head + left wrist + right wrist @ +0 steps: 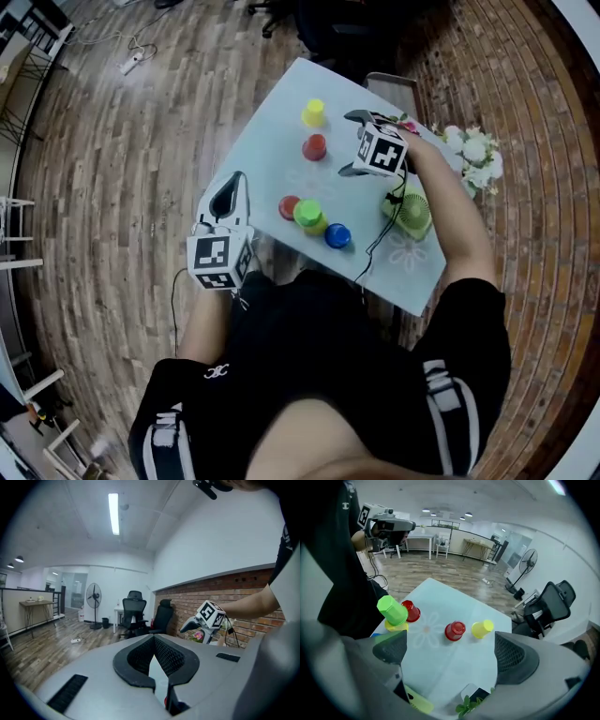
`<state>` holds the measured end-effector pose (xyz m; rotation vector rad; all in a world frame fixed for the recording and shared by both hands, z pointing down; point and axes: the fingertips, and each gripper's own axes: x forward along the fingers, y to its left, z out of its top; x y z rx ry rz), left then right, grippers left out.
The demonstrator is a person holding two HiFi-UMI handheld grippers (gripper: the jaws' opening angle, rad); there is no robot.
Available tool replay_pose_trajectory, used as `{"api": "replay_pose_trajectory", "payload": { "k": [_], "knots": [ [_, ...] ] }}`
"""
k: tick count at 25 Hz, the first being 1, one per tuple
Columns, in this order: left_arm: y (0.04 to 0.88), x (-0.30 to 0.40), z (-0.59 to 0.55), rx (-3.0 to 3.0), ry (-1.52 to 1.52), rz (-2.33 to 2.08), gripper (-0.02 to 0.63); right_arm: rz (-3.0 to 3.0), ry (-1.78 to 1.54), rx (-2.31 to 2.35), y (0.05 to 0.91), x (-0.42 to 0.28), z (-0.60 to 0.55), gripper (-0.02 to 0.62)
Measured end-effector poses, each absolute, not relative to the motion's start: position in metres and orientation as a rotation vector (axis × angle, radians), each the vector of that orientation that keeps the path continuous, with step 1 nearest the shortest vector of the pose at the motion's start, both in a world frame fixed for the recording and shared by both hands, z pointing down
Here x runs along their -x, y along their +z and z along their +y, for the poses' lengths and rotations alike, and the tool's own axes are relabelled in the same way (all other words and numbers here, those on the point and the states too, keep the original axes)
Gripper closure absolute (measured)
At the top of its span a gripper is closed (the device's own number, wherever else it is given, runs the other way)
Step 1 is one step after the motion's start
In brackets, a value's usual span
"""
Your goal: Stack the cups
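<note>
Several upturned cups stand on the pale blue table (281, 122). There is a yellow cup (313, 112) (482, 628) and a red cup (315, 147) (454, 631) at the far side. Nearer me are a second red cup (289, 207) (410, 611), a green cup (307, 213) (391, 610) stacked on a yellow one (396, 626), and a blue cup (337, 235). My right gripper (352, 143) (452, 651) hovers open over the table beside the far red cup and holds nothing. My left gripper (230, 195) (154, 641) is shut and empty, off the table's left edge.
A small green fan (408, 211) with a black cable lies on the table's right side, under my right forearm. White flowers (473, 150) sit past the right edge. Wooden floor surrounds the table, and office chairs (546, 604) stand beyond its far corner.
</note>
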<state>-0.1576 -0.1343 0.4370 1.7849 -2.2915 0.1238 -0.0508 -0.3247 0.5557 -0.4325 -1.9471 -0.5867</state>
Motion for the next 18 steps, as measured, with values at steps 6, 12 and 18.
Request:
{"api": "replay_pose_trajectory", "payload": {
  "k": [6, 12, 18],
  "knots": [
    [0.445, 0.164, -0.123, -1.644, 0.199, -2.356, 0.604, -1.918, -0.488, 0.541, 0.587, 0.079, -0.334, 0.026],
    [0.457, 0.176, -0.110, -1.521, 0.260, -2.394, 0.604, -1.923, -0.483, 0.541, 0.627, 0.108, -0.347, 0.031],
    [0.463, 0.182, -0.102, -1.456, 0.283, -2.414, 0.604, -1.892, -0.412, 0.534, 0.663, 0.118, -0.354, 0.066]
  ]
}}
